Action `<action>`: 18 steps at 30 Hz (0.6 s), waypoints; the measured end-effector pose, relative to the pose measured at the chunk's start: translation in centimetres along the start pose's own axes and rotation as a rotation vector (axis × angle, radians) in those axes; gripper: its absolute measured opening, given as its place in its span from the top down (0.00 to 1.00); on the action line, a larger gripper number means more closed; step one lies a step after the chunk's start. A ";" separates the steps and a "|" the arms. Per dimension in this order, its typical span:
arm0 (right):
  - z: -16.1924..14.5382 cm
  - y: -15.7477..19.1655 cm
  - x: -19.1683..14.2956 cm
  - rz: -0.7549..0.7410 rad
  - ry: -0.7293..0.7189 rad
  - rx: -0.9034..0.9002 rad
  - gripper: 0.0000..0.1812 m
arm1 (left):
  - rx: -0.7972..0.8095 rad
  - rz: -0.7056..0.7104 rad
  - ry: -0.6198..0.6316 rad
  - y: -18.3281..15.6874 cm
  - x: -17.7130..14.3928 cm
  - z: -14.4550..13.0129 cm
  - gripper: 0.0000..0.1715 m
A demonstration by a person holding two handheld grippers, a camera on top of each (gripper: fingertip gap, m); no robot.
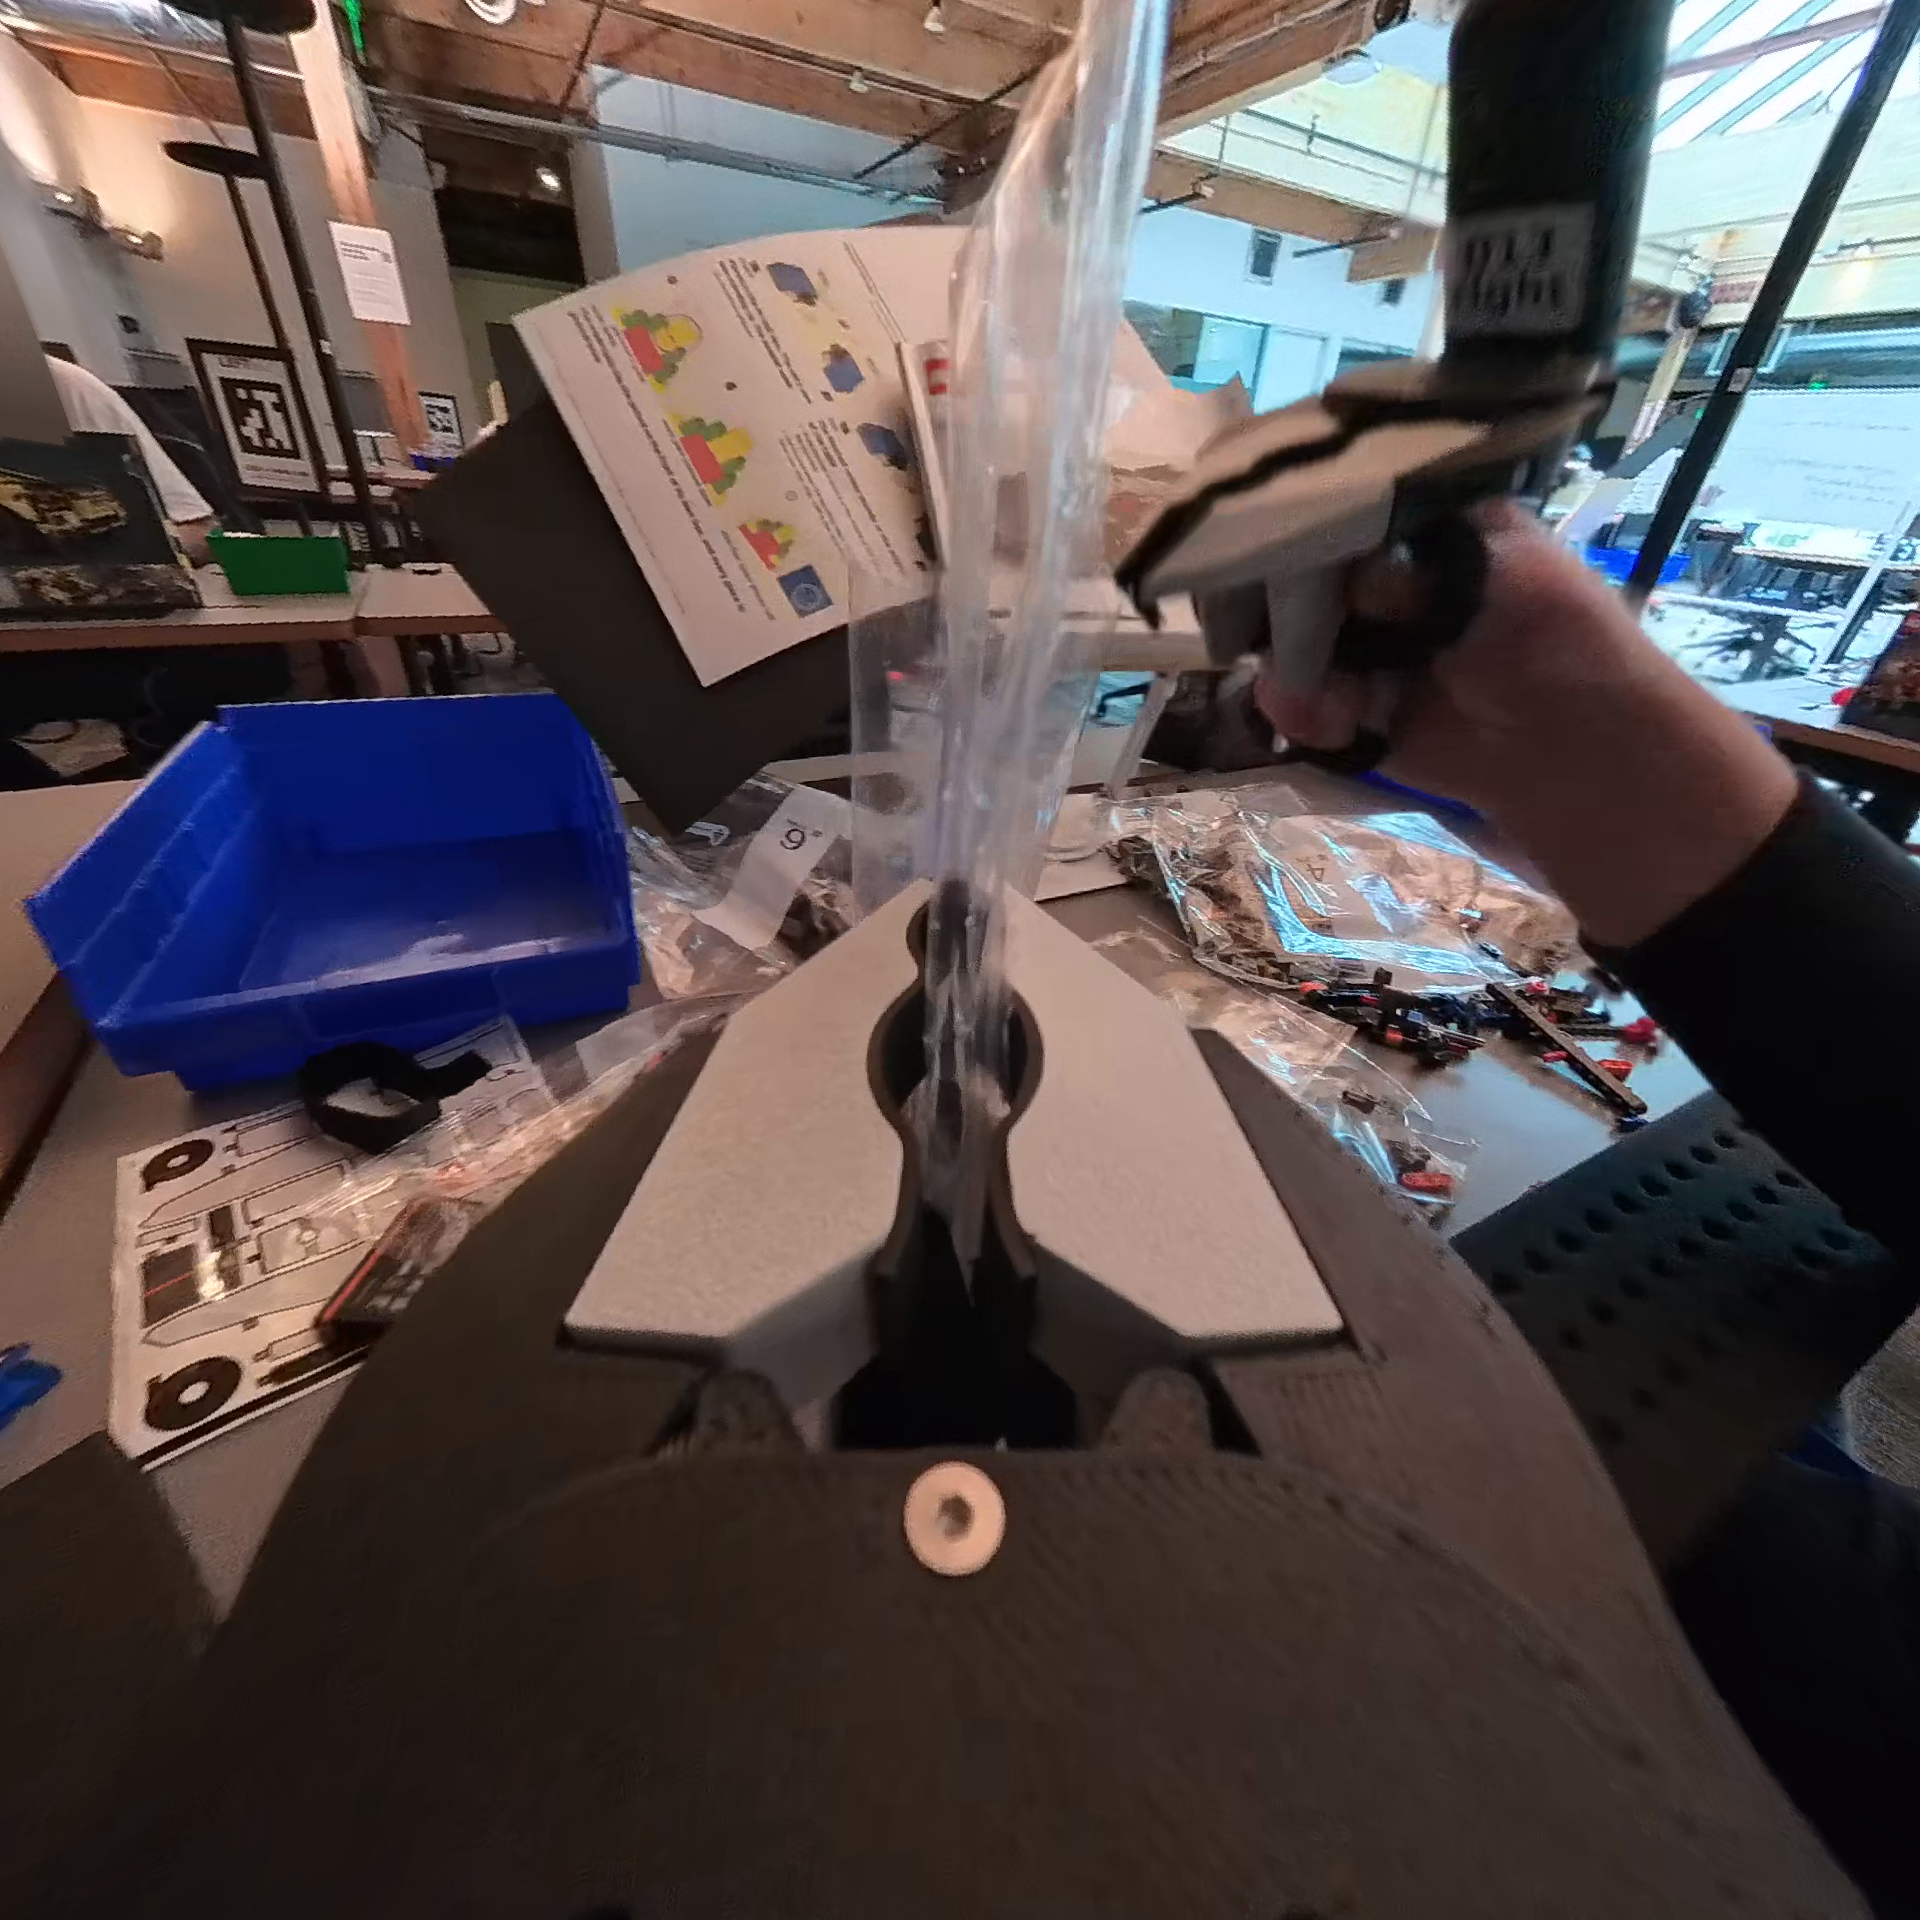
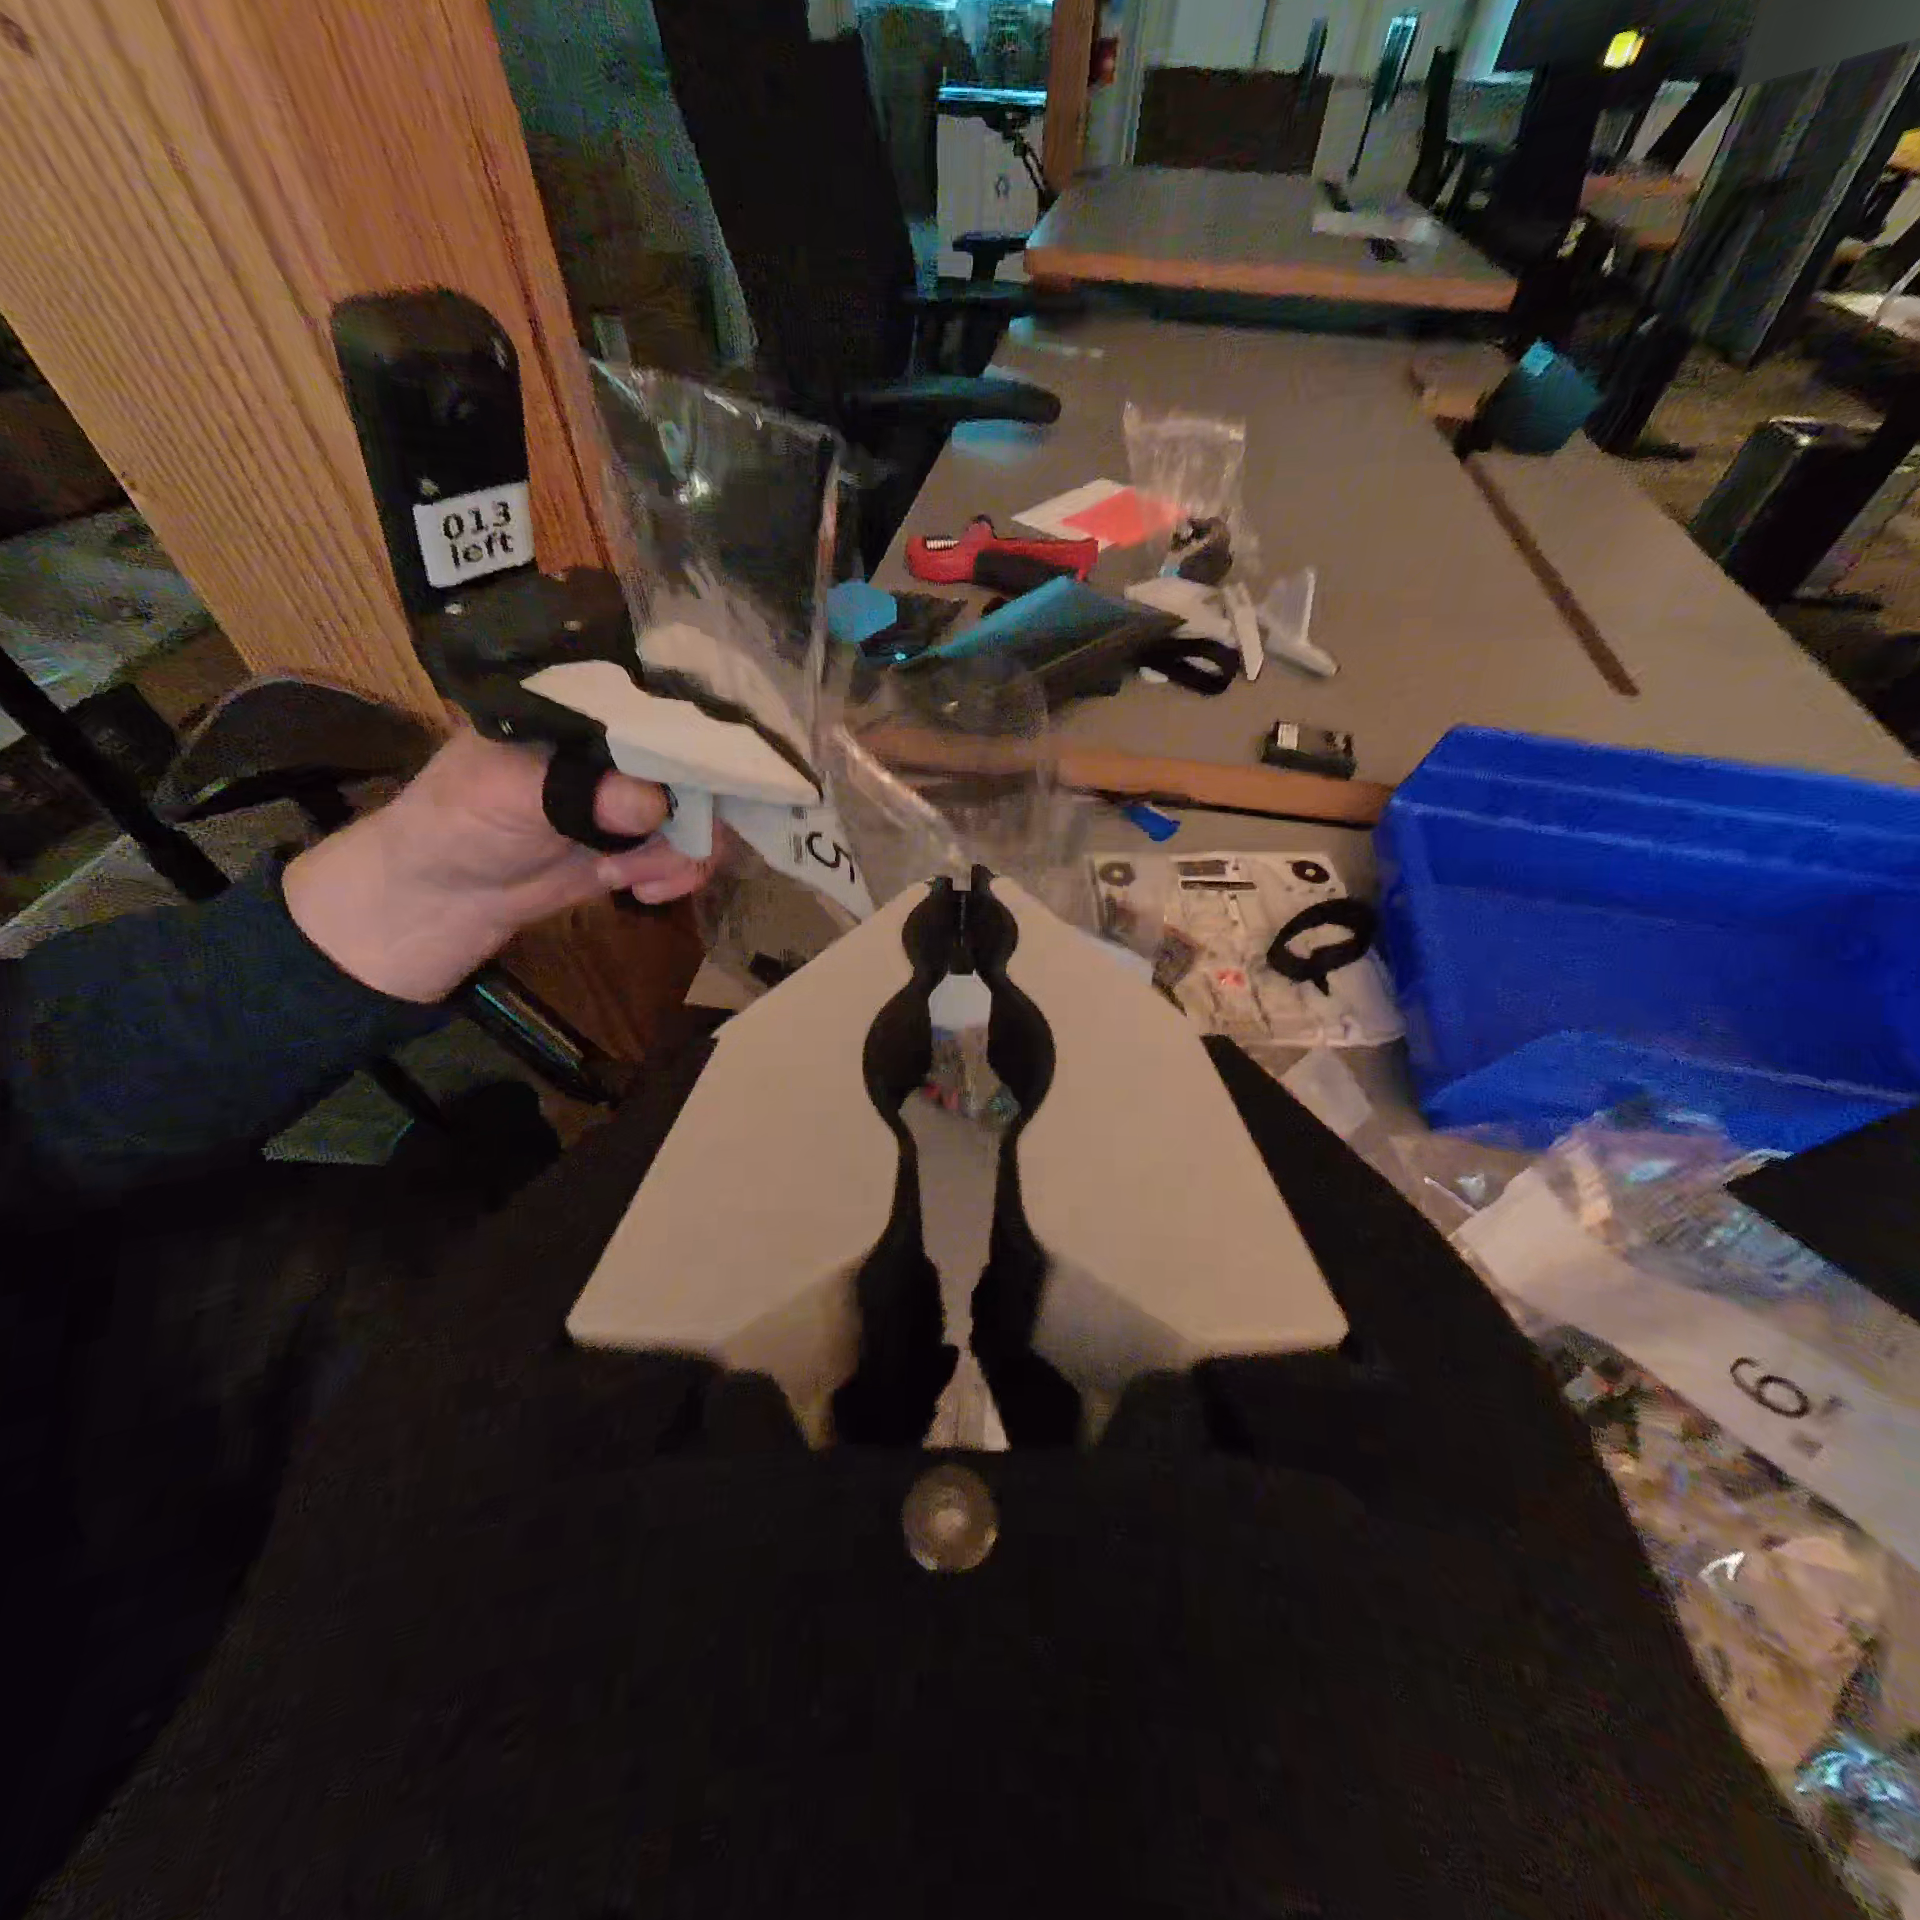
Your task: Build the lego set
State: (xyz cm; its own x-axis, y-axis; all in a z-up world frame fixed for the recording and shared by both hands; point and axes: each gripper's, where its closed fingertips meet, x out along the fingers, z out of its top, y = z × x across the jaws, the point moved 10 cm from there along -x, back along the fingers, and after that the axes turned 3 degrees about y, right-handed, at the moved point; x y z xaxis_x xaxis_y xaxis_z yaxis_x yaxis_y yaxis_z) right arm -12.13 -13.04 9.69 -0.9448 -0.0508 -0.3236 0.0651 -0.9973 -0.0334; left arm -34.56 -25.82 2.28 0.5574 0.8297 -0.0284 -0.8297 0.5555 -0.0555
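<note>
Clear plastic bag (image 1: 1023,436) clamped in left claw (image 1: 958,914); right claw (image 2: 968,896) closed at 2 o'clock; best torn slowly above tabletop (image 1: 62,831).

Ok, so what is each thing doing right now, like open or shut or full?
left gripper, shut on the clear bag
right gripper, shut on the clear bag too
clear bag, held up, stretched between both grippers
blue bin, upright, empty
parts bags, lying in a heap
</note>
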 end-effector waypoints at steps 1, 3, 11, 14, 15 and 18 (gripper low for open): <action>0.9 0.2 -0.1 -0.015 -0.003 -0.026 1.00 | 0.003 -0.012 0.004 -0.2 0.4 0.0 1.00; 2.3 0.6 0.4 -0.021 0.006 -0.066 1.00 | 0.010 -0.029 0.014 -0.7 1.0 -0.1 1.00; 1.5 -0.4 1.5 -0.040 0.117 -0.004 0.88 | 0.012 -0.074 0.035 -1.8 2.9 -0.4 1.00; 1.1 -0.4 -1.2 -0.085 0.066 0.004 0.87 | 0.002 -0.080 0.034 -1.6 3.1 -0.6 1.00; 0.7 -0.5 -2.2 -0.108 0.079 0.010 0.86 | 0.000 -0.078 0.030 -1.6 3.1 -0.6 1.00; -0.9 -0.7 -6.2 -0.206 0.122 0.029 0.87 | 0.002 -0.073 0.013 -1.4 2.9 -0.2 1.00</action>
State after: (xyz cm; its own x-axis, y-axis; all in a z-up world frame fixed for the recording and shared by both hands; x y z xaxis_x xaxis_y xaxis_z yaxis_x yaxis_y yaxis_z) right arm -6.04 -12.02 10.84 -0.8913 0.1588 -0.4247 -0.1361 -0.9872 -0.0835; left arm -31.78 -24.17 2.06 0.6171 0.7860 -0.0375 -0.7866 0.6149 -0.0560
